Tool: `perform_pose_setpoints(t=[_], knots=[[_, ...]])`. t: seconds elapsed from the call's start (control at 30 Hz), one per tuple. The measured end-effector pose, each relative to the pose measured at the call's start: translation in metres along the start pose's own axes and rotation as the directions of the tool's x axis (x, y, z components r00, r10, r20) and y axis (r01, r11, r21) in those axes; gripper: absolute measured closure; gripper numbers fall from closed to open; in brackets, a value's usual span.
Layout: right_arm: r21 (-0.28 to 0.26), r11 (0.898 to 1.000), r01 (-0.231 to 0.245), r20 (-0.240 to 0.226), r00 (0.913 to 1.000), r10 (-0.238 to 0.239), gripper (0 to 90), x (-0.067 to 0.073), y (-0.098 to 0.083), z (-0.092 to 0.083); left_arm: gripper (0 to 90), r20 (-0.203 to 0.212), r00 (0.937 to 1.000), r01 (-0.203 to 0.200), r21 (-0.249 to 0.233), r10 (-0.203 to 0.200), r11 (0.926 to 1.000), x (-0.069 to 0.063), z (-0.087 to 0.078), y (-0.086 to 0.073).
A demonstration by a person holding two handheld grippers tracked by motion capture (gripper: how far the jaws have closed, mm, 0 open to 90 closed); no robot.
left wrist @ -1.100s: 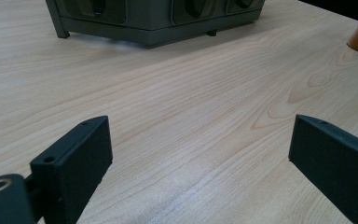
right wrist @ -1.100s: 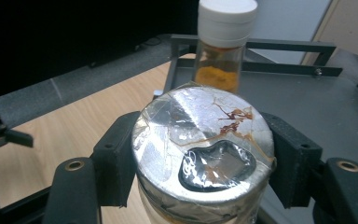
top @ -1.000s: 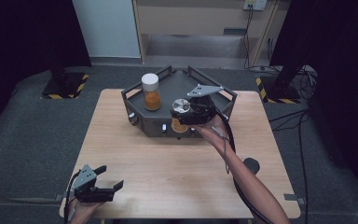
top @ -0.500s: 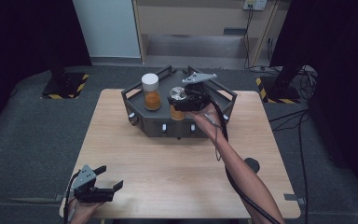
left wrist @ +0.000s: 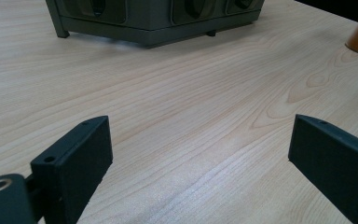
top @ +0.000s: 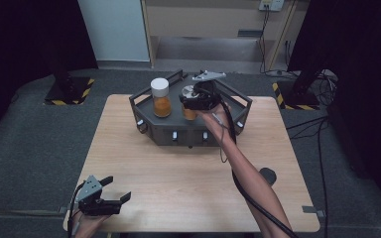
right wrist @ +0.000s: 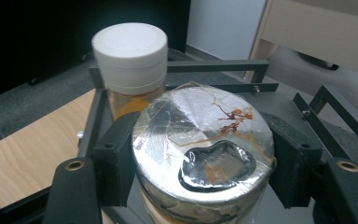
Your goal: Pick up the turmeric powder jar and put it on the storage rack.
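A foil-topped jar [right wrist: 203, 140] with orange contents sits between the pads [right wrist: 116, 154] of my right gripper [right wrist: 203, 161], which is shut on it. In the high view, my right gripper [top: 192, 101] holds that jar [top: 190, 114] over the dark grey tray [top: 178, 135], right of a white-lidded jar [top: 160, 96] of orange powder standing in the tray. That white-lidded jar [right wrist: 129, 51] stands just beyond the held one. My left gripper [top: 119, 188] rests near the table's front left corner, open with nothing between its jaws, as the left gripper view shows [left wrist: 198, 140].
The tray has raised rails [right wrist: 223, 65] and knobs on its front wall [left wrist: 154, 18]. The person's right forearm [top: 248, 178] reaches across the right half of the wooden table [top: 129, 153]. Cables [top: 322, 148] trail off the table's right side.
My right gripper has carried the foil-topped jar farther back over the tray, toward its far side. My left gripper has stayed put.
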State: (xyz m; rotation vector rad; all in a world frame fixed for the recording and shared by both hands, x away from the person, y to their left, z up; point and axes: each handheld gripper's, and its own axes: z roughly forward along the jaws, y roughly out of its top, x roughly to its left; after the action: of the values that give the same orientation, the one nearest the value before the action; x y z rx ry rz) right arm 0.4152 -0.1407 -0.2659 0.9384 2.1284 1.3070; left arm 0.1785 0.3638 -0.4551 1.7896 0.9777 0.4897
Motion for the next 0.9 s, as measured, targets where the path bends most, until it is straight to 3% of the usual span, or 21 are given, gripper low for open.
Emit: perform_pose_setpoints(t=[0.5, 0.9], knots=[[0.008, 0.999, -0.044, 0.060, 0.9973, 0.044, 34.5, -0.008, -0.006, 0.027, 5.3, -0.002, 1.0000, 0.002, -0.001, -0.002, 1.0000, 0.000, -0.001, 0.000], [0.016, 0.998, -0.055, 0.062, 0.9966, 0.054, 34.4, -0.013, -0.010, 0.041, 5.3, -0.004, 1.0000, -0.001, 0.000, 0.001, 1.0000, 0.000, -0.001, 0.000]])
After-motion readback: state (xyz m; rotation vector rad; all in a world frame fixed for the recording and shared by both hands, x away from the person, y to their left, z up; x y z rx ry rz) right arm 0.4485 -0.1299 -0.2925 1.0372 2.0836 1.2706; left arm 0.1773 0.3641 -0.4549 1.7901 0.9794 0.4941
